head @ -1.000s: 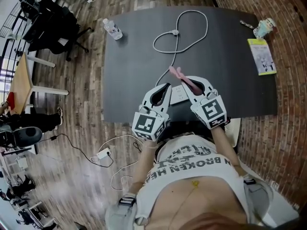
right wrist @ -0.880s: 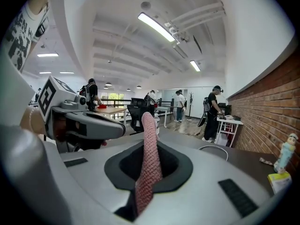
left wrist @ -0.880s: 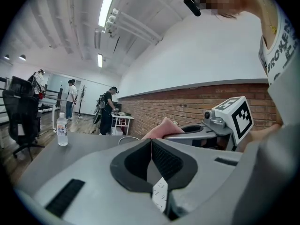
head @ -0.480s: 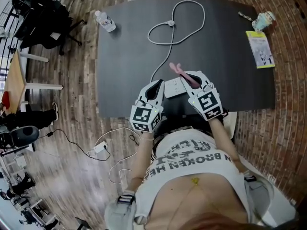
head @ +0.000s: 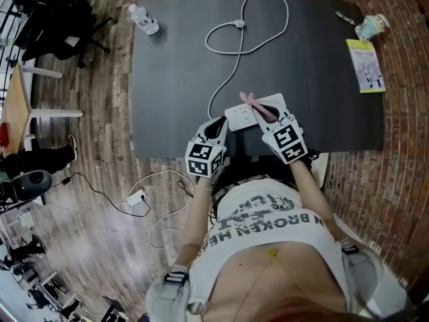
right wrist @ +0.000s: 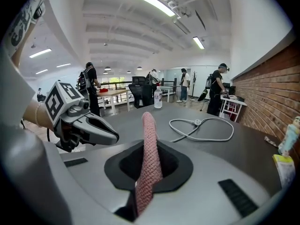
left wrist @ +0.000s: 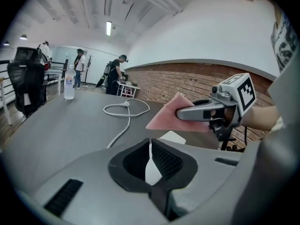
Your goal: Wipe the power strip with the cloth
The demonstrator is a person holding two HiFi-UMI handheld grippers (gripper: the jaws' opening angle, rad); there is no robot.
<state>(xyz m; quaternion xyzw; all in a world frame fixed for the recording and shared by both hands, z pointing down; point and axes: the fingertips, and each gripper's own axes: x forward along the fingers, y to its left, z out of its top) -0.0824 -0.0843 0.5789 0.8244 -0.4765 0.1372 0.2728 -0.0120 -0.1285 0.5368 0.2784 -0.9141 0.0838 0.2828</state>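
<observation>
The white power strip [head: 242, 113] lies on the dark table [head: 174, 79] near its front edge, its cable [head: 231, 45] looping toward the far side. A pink cloth [head: 255, 104] hangs over the strip's right half, and my right gripper [head: 267, 113] is shut on it; in the right gripper view the cloth [right wrist: 149, 158] stands up between the jaws. My left gripper [head: 222, 122] sits at the strip's left end, shut with nothing in it. In the left gripper view the strip [left wrist: 172, 137] shows just beyond the closed jaws.
A water bottle [head: 144, 20] stands at the table's far left corner. A booklet [head: 367, 64] and a small toy [head: 372, 25] lie at the far right. A black chair [head: 53, 12] stands left of the table. People stand far off in the room.
Both grippers have drawn back toward the table's near edge, so more of the power strip shows. The cloth now lies over the strip instead of beyond it.
</observation>
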